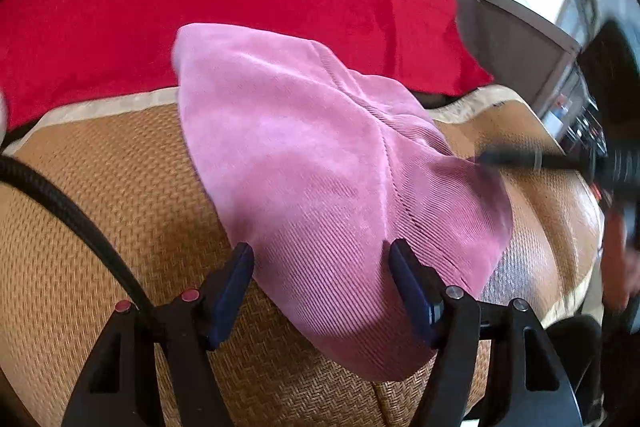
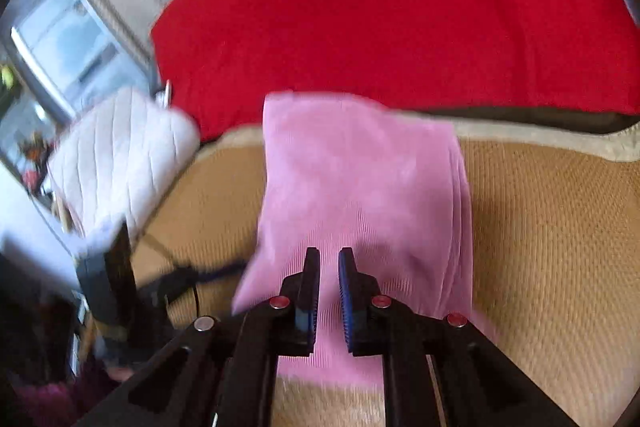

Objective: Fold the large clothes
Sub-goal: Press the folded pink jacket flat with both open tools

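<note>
2 grippers over pink garment (image 1: 320, 163) — left fingers (image 1: 240, 263) spread, right fingers (image 2: 312, 267) nearly closed, empty.

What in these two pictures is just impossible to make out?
- Pink garment: its type; it is folded over, near end hidden behind the left gripper.
- Right gripper, left wrist view: a dark motion-blurred streak.
- Shelf clutter, right wrist view: blurred, small.
</note>
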The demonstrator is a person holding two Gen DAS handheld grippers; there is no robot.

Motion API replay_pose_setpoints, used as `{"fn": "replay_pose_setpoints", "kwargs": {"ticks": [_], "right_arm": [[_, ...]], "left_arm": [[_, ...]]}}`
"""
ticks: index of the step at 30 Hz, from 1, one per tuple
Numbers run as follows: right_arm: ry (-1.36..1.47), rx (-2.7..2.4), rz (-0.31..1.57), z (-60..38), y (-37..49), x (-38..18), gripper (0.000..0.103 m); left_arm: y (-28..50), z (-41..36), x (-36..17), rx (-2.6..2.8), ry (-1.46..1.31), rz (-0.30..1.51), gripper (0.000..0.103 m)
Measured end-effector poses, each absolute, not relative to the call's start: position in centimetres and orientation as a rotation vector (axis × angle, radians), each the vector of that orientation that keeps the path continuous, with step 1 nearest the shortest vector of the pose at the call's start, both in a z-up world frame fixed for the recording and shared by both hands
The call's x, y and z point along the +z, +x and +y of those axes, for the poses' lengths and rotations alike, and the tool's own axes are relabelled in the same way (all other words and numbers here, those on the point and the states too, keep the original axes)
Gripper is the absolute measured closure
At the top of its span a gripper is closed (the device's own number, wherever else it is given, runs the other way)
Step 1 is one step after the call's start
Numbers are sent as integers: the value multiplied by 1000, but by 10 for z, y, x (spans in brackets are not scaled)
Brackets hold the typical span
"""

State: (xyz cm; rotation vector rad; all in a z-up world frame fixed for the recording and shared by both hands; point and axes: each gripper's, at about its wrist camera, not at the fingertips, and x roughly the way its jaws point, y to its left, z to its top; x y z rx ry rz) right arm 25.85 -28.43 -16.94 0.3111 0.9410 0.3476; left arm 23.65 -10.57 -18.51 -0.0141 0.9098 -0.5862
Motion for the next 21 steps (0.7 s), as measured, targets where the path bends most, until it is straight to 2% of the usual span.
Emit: {"fn": "replay_pose_setpoints", "kwargs": {"ticks": [4,5,8,12,21], "right_arm": [[317,287,1107,-283,267,-232,97],[352,292,1080,-288,268,-245,98],[431,302,1064,-300,271,-247,98],[386,303,1070,-304,264,-241,98],[438,336,1026,-321,250,-239,95]], "left_arm": [[232,-111,-195,-553,21,917,27],[232,-112,-198,-529,28,903,21],[241,-109,-200,-528,1,933,13],[251,-100,-202,-545,-89,1009,13],[237,-104,-186,-516,32,915,13]]}}
